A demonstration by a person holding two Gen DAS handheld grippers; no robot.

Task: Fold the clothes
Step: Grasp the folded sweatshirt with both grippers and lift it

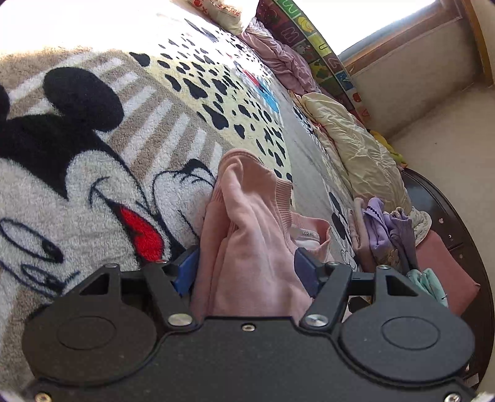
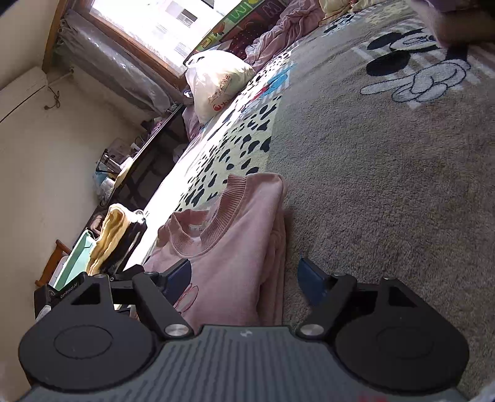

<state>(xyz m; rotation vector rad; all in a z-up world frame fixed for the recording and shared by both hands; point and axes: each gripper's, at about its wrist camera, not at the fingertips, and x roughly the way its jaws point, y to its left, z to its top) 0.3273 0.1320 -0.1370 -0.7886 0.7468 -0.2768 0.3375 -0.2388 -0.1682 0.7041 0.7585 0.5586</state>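
Note:
A pink sweater (image 1: 247, 222) lies folded on a fleecy cartoon-mouse blanket (image 1: 92, 185), its ribbed collar facing away. My left gripper (image 1: 246, 272) straddles the bunched fabric, which fills the gap between the blue pads (image 1: 185, 272) without looking squeezed. In the right wrist view the same sweater (image 2: 235, 241) lies flat on the blanket (image 2: 386, 185). My right gripper (image 2: 246, 280) stands open over the sweater's folded side edge. One of its pads (image 2: 179, 278) is above the fabric. The other one (image 2: 312, 284) is over bare blanket, apart from the cloth.
A heap of purple and pale clothes (image 1: 386, 228) sits at the bed's edge beside a cream quilt (image 1: 362, 148) and pink bedding (image 1: 278, 52). A white plastic bag (image 2: 216, 80) lies near the window (image 2: 161, 27). A yellow cloth (image 2: 111, 235) and a cluttered dark table (image 2: 148, 154) stand beside the bed.

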